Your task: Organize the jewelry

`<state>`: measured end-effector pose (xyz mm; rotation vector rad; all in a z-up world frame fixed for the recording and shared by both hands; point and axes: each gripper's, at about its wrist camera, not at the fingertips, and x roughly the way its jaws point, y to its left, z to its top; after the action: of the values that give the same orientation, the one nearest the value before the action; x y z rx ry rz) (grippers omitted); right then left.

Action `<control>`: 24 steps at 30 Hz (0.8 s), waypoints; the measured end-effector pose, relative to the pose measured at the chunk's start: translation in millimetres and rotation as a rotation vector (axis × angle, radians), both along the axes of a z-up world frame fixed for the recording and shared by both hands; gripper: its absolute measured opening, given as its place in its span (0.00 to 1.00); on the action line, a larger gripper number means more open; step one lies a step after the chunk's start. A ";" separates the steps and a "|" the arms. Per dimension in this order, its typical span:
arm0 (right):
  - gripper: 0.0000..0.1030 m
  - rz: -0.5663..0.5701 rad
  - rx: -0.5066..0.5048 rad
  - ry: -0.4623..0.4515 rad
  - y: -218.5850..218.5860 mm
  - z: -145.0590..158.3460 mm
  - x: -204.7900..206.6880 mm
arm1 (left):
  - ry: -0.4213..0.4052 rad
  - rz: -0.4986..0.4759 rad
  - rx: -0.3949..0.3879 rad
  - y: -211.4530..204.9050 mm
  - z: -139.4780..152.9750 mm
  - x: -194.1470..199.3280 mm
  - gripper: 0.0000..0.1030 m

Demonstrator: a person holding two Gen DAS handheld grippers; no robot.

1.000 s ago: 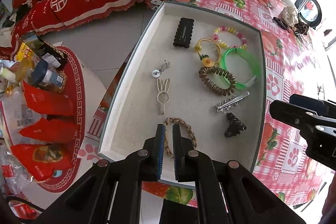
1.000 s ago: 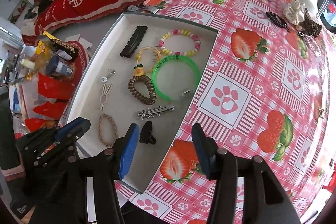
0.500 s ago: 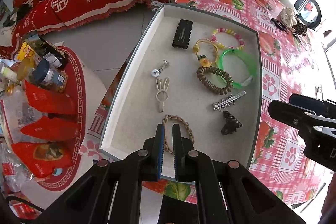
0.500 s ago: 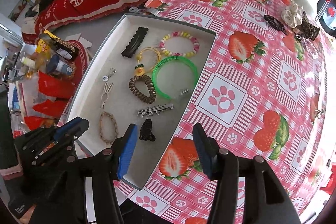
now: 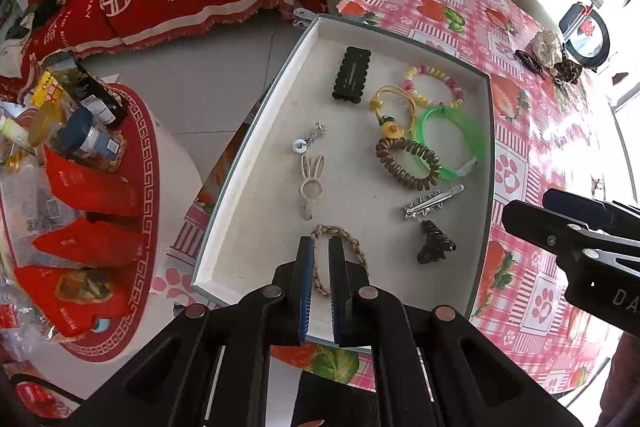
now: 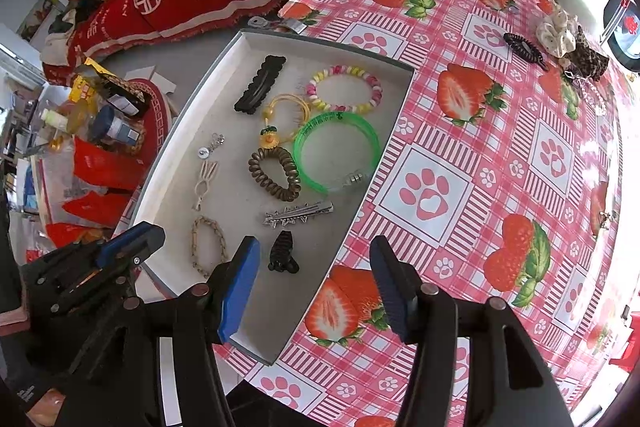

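Left gripper jaws nearly together, nothing clamped, above braided bracelet in the tray. Right gripper jaws have just been opening, empty, wide apart; black claw clip lies between them, below.

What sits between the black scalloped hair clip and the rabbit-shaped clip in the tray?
A small silver charm on a short chain, between black clip and rabbit clip; clearest in the left wrist view.

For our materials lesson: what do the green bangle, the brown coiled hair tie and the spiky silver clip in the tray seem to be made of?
Green bangle: likely translucent plastic, since light glows through it.
Brown coiled hair tie: probably glossy plastic, wound like a spiral cord.
Spiky silver clip: looks like polished metal, with bright mirror-like glints.
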<state>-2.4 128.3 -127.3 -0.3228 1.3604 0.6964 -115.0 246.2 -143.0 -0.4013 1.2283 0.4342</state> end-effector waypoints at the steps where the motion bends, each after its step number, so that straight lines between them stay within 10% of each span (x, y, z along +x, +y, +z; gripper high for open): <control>1: 0.60 0.001 0.001 0.000 0.2 -0.3 -0.1 | 0.002 0.000 0.000 0.3 -0.3 0.1 0.13; 24: 0.66 0.004 0.001 0.001 1.7 -0.3 0.2 | 0.010 -0.005 0.012 -1.9 2.0 3.9 0.13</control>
<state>-2.2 130.1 -127.6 -0.3244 1.3607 0.7003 -111.1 244.3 -141.0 -0.3858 1.2361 0.4392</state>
